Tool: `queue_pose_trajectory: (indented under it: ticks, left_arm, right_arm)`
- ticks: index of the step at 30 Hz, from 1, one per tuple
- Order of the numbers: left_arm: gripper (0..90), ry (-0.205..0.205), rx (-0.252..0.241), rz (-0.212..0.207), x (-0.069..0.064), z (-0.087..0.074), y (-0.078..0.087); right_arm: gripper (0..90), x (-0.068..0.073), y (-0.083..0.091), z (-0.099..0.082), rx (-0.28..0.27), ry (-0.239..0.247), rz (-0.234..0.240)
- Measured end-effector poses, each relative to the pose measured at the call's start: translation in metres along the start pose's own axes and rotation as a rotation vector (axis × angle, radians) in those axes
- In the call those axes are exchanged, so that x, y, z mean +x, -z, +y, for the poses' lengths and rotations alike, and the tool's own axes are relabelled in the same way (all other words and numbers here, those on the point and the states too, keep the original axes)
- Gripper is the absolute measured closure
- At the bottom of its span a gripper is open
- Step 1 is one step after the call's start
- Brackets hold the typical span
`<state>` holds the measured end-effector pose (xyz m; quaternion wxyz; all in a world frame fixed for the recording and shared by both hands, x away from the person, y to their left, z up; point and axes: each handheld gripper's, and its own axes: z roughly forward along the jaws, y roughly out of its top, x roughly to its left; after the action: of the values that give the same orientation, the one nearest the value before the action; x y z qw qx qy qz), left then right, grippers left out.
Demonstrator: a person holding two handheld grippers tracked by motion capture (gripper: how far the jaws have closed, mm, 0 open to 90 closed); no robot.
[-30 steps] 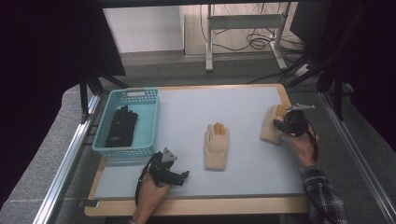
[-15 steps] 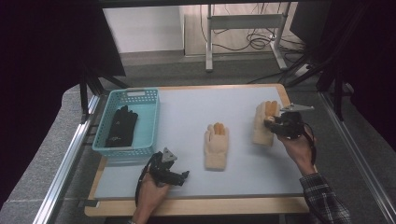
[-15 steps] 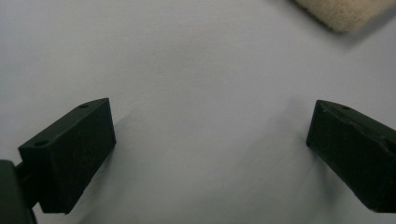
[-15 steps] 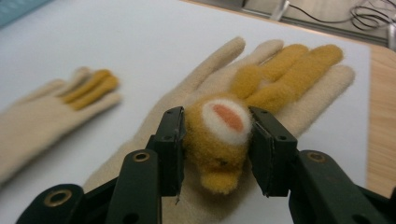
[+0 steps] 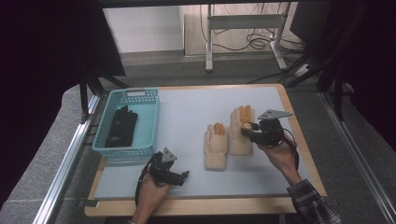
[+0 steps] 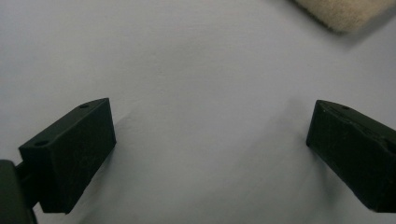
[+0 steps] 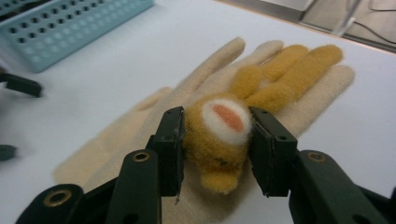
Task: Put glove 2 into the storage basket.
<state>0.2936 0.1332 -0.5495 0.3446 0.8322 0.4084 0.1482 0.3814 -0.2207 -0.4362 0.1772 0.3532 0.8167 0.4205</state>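
The right gripper [image 7: 215, 149] is pinching the thick ochre part of a cream glove [image 7: 299, 93], both jaws pressing into the fuzzy fabric around a white and orange patch. In the right gripper view this glove is filling the middle of the frame, its ochre fingers stretching toward the upper right, with a second glove [image 7: 112, 135] of the same cream colour lying behind it toward the lower left. In the high view the right gripper [image 5: 248, 130] is sitting right of centre, holding the cream glove [image 5: 239, 135] just beside the second glove [image 5: 215, 148], which is lying flat at the middle of the table [image 5: 187, 112].

The left gripper [image 6: 210, 154] is standing with its jaws spread wide over bare table surface, nothing between them; a cream glove edge [image 6: 343, 11] is showing at the upper right of the left gripper view. In the high view the left gripper [image 5: 184, 176] is resting at the lower left of centre.

A blue basket [image 5: 140, 95] is sitting at the left of the table, with a black glove [image 5: 121, 125] lying inside it
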Motion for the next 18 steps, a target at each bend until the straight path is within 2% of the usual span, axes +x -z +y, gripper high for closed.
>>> queue_pose_trajectory:
  ticks: [6,11,16,18]
  left_arm:
    - [1.5,0.002,-0.002,0.001,0.000,0.000,0.000]
    - [1.6,0.001,-0.002,0.001,0.000,0.000,0.000]
    - [1.6,0.001,-0.002,0.002,0.000,0.000,0.000]
    - [1.6,0.004,-0.005,0.002,0.000,0.000,0.000]
  right_arm:
    - [57.5,0.030,-0.016,0.005,0.005,0.013,0.069]
    - [57.5,0.052,-0.031,0.008,0.014,0.005,0.099]
    - [57.4,0.065,-0.047,0.004,0.035,0.003,0.095]
    - [57.4,0.067,-0.054,-0.001,0.052,-0.005,0.075]
